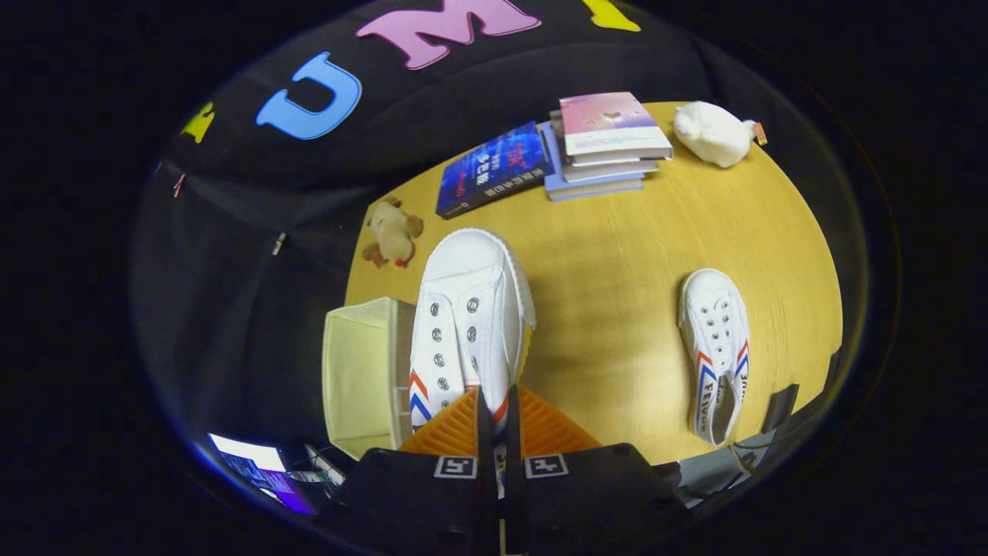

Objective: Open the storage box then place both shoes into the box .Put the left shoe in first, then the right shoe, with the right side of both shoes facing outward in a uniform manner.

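Two white shoes over yellow desk [617, 293]. Cream storage box [363, 378] at desk's near left corner, just left of held shoe. Nearer shoe [467, 316] pinched at heel by jaws of gripper [498, 432], nearly closed. Other shoe [716, 347] flat on desk, well apart to the right.

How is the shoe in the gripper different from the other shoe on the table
The held shoe hangs pinched between the gripper fingers, beside the storage box; the other shoe lies flat on the table, untouched. Both are white, unlaced, with red and blue stripes.
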A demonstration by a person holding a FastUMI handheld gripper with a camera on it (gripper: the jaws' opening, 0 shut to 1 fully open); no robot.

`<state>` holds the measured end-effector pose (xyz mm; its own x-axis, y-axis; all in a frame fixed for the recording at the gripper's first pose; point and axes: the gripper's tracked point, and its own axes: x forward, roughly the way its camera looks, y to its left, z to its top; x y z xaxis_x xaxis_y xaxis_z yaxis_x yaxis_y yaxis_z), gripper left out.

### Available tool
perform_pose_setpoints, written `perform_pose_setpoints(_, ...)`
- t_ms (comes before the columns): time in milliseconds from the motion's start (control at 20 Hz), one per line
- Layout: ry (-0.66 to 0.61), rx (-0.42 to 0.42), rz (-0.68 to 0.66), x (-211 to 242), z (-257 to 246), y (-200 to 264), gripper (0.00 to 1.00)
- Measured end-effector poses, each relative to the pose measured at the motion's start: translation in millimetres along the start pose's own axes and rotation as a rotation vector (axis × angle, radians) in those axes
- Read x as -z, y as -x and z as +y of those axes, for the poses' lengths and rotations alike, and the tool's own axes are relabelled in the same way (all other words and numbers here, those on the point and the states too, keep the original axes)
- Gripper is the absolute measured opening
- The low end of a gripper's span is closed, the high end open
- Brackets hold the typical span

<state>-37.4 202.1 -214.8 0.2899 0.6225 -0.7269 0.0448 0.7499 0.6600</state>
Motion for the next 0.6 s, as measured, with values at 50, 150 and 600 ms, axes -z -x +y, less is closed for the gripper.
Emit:
perform_pose_setpoints(50,0.011,-0.019,-0.001,-0.8,20.6,2.1,0.08)
perform_pose_setpoints(150,0.013,-0.055,0.014,3.1,59.4,0.0,0.08)
perform_pose_setpoints(600,-0.018,-0.072,0.192,74.0,157.6,-83.3,0.08)
